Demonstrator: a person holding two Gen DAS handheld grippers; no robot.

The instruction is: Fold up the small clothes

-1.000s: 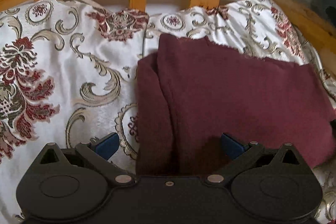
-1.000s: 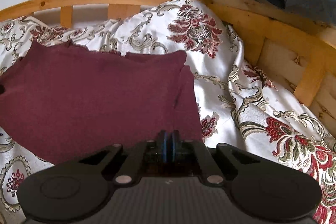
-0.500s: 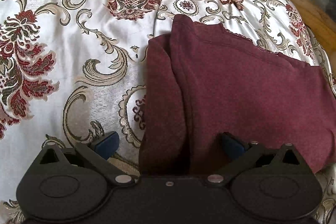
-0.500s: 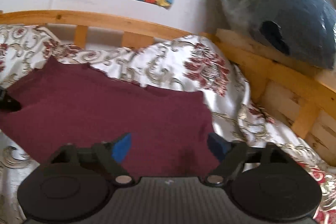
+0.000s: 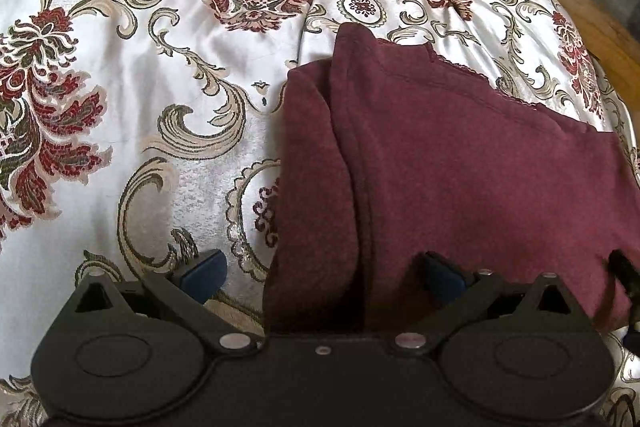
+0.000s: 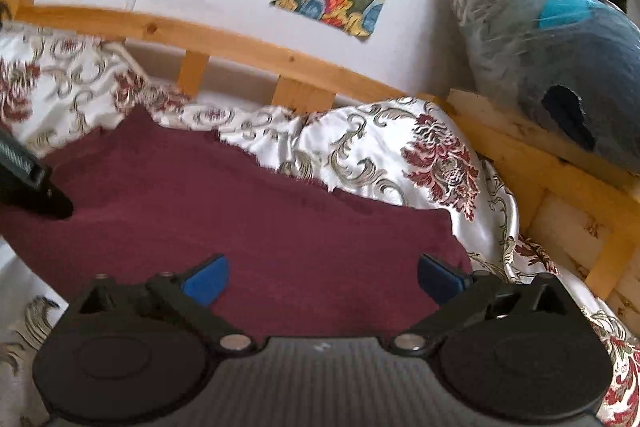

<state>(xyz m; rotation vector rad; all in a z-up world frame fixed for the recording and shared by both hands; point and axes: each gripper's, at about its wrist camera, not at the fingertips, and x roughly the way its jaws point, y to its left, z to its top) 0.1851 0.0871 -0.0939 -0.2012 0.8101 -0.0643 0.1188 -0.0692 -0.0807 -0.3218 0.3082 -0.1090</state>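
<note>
Maroon garment (image 5: 460, 167) flat on patterned bedspread (image 5: 132, 107).
L gripper (image 5: 320, 273) wide, pads off cloth; R gripper (image 6: 322, 277) jaws opening, wide, nothing pinched.

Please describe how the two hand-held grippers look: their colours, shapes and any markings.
Both look alike. The left hand-held gripper has a black plastic body with two round discs, angled black linkage arms with silver rivets, and blue finger pads. The right hand-held gripper has the same black discs and blue pads, and a ribbed grey centre plate. No cables, sleeves or hands are visible.
</note>
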